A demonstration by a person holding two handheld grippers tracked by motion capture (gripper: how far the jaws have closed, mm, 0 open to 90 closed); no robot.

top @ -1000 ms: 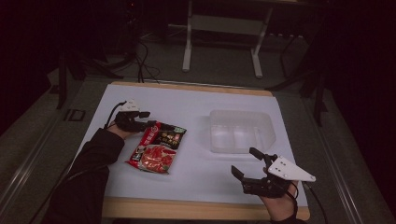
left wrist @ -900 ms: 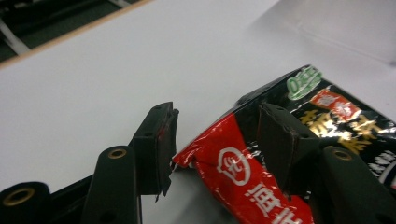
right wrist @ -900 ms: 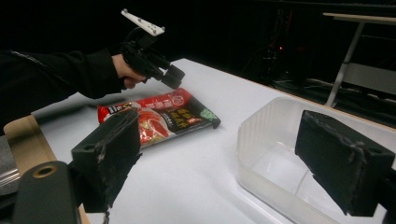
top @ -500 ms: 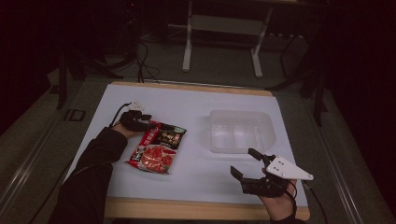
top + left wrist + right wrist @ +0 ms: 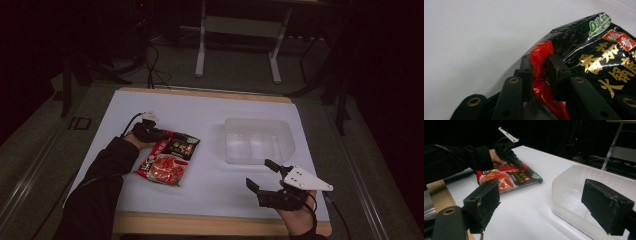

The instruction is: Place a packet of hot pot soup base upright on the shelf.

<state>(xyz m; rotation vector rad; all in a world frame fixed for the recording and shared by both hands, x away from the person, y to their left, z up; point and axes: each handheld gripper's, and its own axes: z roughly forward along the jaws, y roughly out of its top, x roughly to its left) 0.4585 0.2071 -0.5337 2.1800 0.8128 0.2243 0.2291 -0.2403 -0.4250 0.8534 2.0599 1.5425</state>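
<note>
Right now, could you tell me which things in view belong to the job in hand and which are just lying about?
In the job, as far as I can judge:
- left gripper, shut on the packet's edge
- red and black food packet
- clear plastic tub, empty
- right gripper, open

Just about:
- metal stand beyond the table
- floor cables

the food packet (image 5: pixel 584 50) is shiny crinkly plastic film, red and black with gold print, catching glare all over. the surface (image 5: pixel 210 112) looks like matt white sheet, smooth, with a bare wood strip along the near edge. tub (image 5: pixel 257 140) is cloudy translucent plastic. right hand-held gripper (image 5: pixel 544 205) has matt black pads (image 5: pixel 484 200), a bit scuffed and rough
</note>
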